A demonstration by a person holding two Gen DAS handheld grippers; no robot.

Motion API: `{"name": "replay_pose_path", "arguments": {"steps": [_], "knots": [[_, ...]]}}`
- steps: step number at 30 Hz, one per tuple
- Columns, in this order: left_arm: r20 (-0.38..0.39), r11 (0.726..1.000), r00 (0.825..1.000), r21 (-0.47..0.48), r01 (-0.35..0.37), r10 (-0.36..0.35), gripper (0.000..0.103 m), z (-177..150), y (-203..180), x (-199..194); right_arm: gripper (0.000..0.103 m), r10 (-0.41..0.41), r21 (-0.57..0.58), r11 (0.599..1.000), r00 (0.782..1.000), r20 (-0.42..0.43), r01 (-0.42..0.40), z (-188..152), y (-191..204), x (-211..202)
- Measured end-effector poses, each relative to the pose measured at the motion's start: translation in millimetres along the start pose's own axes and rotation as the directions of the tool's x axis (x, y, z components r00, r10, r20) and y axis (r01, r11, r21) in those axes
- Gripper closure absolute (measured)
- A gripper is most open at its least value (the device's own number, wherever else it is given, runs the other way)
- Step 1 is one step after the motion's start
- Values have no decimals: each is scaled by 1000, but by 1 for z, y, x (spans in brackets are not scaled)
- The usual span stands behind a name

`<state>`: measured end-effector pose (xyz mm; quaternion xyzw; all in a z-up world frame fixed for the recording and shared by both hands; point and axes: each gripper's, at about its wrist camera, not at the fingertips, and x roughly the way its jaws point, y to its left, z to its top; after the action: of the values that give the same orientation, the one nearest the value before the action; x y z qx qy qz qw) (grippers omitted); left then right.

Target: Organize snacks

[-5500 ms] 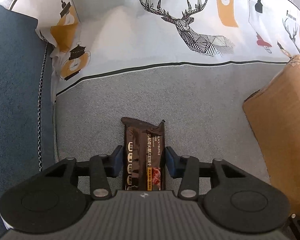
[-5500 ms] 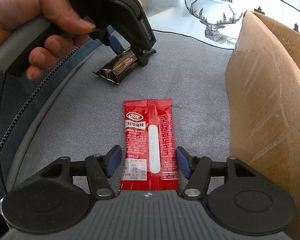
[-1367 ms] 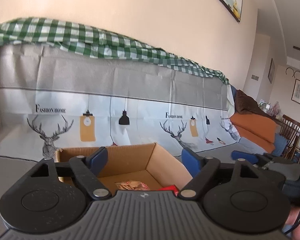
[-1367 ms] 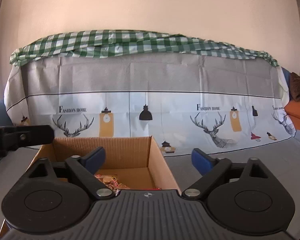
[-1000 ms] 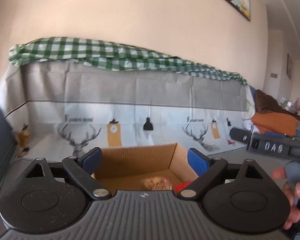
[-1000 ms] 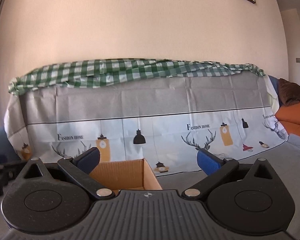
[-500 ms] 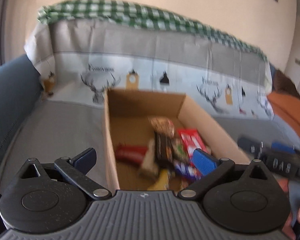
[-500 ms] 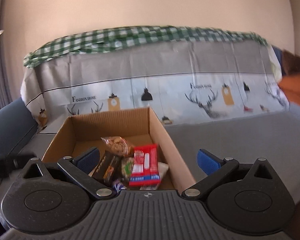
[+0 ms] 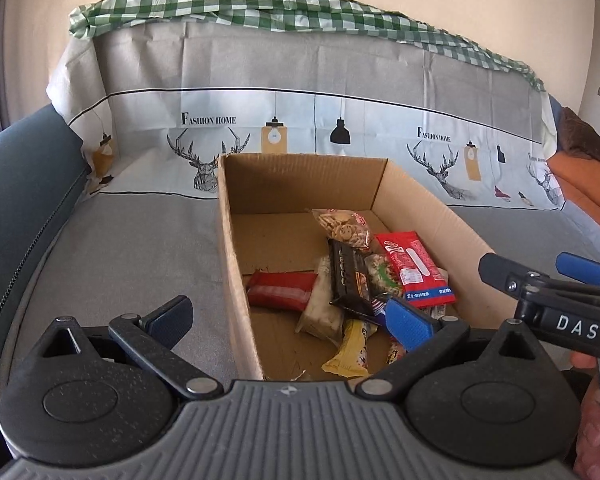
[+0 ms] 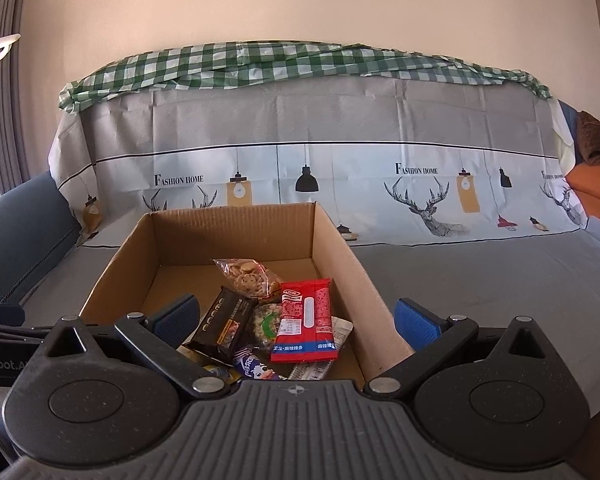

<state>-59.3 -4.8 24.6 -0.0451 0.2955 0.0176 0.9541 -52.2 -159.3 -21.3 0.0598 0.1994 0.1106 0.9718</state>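
An open cardboard box (image 9: 236, 240) (image 10: 340, 248) stands on the grey sofa seat and holds several snack packets. A red packet (image 9: 416, 270) (image 10: 306, 316), a dark brown bar (image 9: 348, 276) (image 10: 224, 324) and a clear bag of cookies (image 9: 342, 228) (image 10: 248, 274) lie on top of the pile. Another red bar (image 9: 280, 290) lies at the box's left side. My left gripper (image 9: 288, 316) is open and empty above the box's near left wall. My right gripper (image 10: 296, 318) is open and empty above the box's near end; it also shows in the left wrist view (image 9: 540, 276).
The sofa seat (image 9: 132, 248) (image 10: 480, 280) is covered with grey cloth. The backrest cover (image 10: 300, 176) has deer and lamp prints, with a green checked cloth (image 10: 260, 64) on top. A dark blue cushion (image 9: 24, 168) is at the left.
Both grippers held snacks on the seat earlier and are now empty. Both views tilted down from the wall to the box, where the brown bar and red packet now lie.
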Motion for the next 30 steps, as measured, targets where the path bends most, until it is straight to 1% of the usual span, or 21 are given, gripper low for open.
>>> {"name": "replay_pose_path", "arguments": {"steps": [6, 30], "knots": [[-4, 1000, 1000, -16, 11, -11, 1, 1, 2, 1, 1, -4, -28, 1000, 1000, 0, 4, -1, 6, 0], [-11, 1000, 1000, -22, 20, -21, 1, 1, -2, 4, 1, -6, -30, 1000, 1000, -2, 6, -1, 5, 1]]}}
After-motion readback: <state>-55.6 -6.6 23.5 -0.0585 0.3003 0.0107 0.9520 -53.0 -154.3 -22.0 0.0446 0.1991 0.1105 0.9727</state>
